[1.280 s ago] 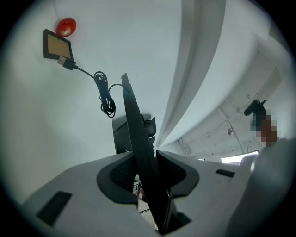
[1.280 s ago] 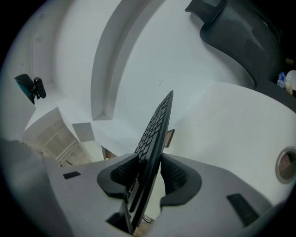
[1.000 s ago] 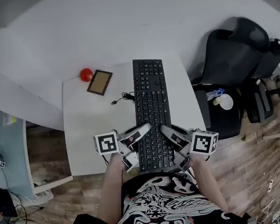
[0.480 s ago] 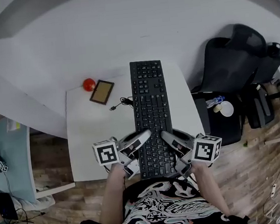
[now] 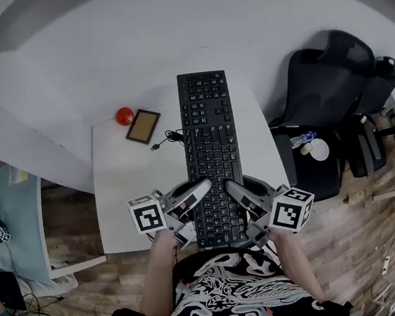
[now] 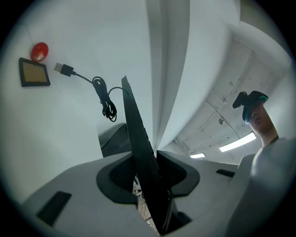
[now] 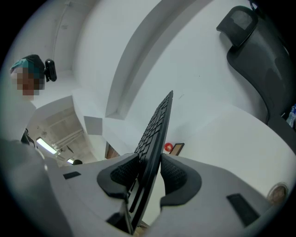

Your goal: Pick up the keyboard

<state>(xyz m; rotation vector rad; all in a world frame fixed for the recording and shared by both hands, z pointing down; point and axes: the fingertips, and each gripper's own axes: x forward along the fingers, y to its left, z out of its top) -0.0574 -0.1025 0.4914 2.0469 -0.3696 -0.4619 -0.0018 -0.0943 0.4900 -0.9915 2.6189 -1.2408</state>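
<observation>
One keyboard is clamped in two sets of jaws: left gripper, right gripper.

Near end of keyboard covered by left hand-held gripper and right hand-held gripper; key legends too small to be read; cable far end hidden behind keyboard; flat framed object not identifiable; table near edge partly masked by both hand-held grippers.

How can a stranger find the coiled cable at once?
On the white table, just left of the black keyboard, lies a thin black cable with a small coil. Unlike the red ball and framed panel nearby, it ends in a USB plug.
</observation>
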